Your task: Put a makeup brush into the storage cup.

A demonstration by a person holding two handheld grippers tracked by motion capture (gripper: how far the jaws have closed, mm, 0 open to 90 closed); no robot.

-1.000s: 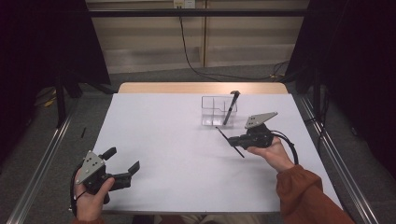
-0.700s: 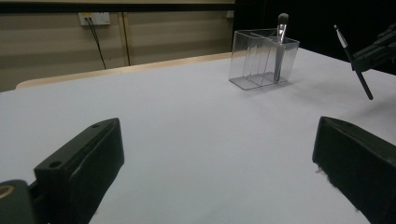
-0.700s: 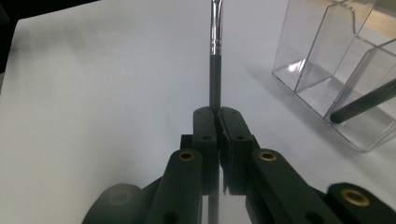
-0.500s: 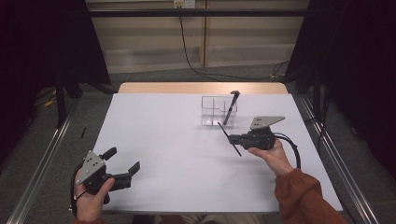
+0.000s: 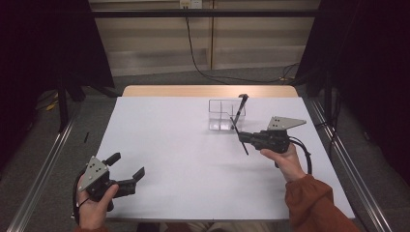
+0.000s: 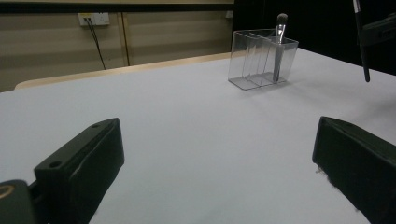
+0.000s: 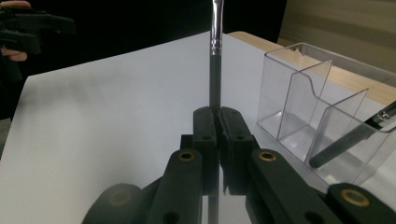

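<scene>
Carrying a slim dark makeup brush (image 5: 239, 136), the right gripper (image 5: 242, 137) is clenched on the brush's handle, jaws pressed together with the stick running between them, as the right gripper view confirms (image 7: 215, 70). Landmark: clear acrylic organiser (image 5: 221, 115), divided into compartments, standing on the white table (image 5: 169, 145) toward its far side. Change noted: a second ago the right gripper sat a little to the near right of the organiser with the brush slanting across the table; now the gripper is nearer the organiser's near right corner, and the brush's upper end reaches up against the organiser's near wall, as seen from above. Whether the brush touches the wall cannot be told. Second brush (image 5: 240, 105): already standing tilted in the organiser's right-hand compartment, head above the rim. Left gripper (image 5: 126, 174): well apart from the organiser, at the table's near left corner, jaws spread wide and holding nothing; unchanged in place from the earlier pictures. Judgement: the held brush is being brought in for placing in the organiser; it seems to need lifting over the rim and tipping toward upright before release.
</scene>
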